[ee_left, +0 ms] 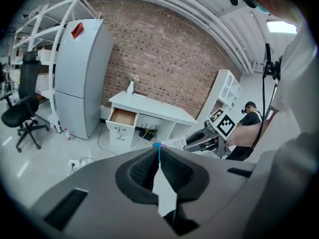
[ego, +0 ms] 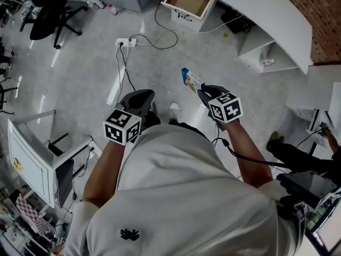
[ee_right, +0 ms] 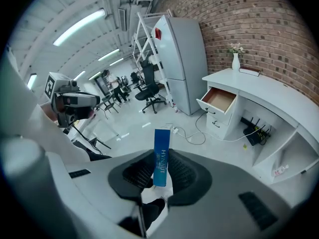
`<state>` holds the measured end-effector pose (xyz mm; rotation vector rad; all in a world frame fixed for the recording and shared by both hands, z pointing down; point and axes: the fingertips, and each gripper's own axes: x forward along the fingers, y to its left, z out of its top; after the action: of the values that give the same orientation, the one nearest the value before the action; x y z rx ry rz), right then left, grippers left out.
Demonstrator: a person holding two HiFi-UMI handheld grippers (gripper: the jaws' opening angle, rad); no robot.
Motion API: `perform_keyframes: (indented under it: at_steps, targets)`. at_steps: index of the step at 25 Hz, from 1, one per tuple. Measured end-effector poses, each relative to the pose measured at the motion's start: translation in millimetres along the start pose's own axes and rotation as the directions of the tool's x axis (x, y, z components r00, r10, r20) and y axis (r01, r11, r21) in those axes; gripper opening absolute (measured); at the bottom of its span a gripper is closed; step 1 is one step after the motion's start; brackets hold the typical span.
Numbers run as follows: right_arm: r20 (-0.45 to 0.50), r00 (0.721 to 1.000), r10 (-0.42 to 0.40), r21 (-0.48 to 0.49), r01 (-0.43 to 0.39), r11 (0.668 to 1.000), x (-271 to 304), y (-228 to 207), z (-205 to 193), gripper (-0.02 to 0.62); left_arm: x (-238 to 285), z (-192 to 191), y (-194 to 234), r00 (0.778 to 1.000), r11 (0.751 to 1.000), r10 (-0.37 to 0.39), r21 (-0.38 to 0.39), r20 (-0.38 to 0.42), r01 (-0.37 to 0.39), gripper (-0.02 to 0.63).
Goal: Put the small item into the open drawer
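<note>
Blue box (ee_right: 160,156) clamped upright in right gripper (ee_right: 160,176), well apart from open drawer (ee_right: 219,99) under white table (ee_right: 271,91), loose cable (ee_right: 198,136) looping between; left gripper (ee_left: 158,158) jaws together, blue speck (ee_left: 158,146) at tip unidentifiable

On the narrow blue side of the small box (ee_right: 160,156) the word "HYNAUT" stands in white letters, running from 12 o'clock down to 6 o'clock. The smaller line beside it is too small to read. The red label (ee_right: 158,34) on the fridge (ee_right: 182,59), at 12 o'clock from the box, cannot be read.
</note>
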<state>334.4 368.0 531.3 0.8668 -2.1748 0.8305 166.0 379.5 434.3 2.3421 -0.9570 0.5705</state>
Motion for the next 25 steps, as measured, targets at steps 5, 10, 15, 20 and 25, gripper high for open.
perform_keyframes:
  at_steps: [5, 10, 15, 20, 25]
  targets:
    - [-0.005, 1.000, -0.013, 0.015, 0.013, 1.000, 20, -13, 21, 0.100, 11, 7, 27, 1.000, 1.000, -0.011, -0.005, -0.006, 0.011, 0.029]
    - [-0.016, 0.998, -0.061, 0.038, 0.061, 0.997, 44, -30, 59, 0.100, 28, 36, 77, 0.999, 0.999, -0.042, 0.018, 0.005, 0.042, 0.029]
    - [-0.035, 0.992, -0.117, 0.078, 0.120, 0.990, 71, -48, 111, 0.100, 42, 73, 136, 0.996, 0.994, -0.086, 0.067, 0.000, 0.085, 0.029]
    - [-0.058, 0.984, -0.166, 0.117, 0.172, 0.978, 112, -60, 171, 0.100, 37, 112, 206, 0.993, 0.989, -0.114, 0.095, 0.017, 0.112, 0.030]
    - [-0.077, 0.972, -0.223, 0.147, 0.232, 0.961, 152, -70, 226, 0.100, 17, 127, 274, 0.992, 0.988, -0.121, 0.095, 0.028, 0.118, 0.031]
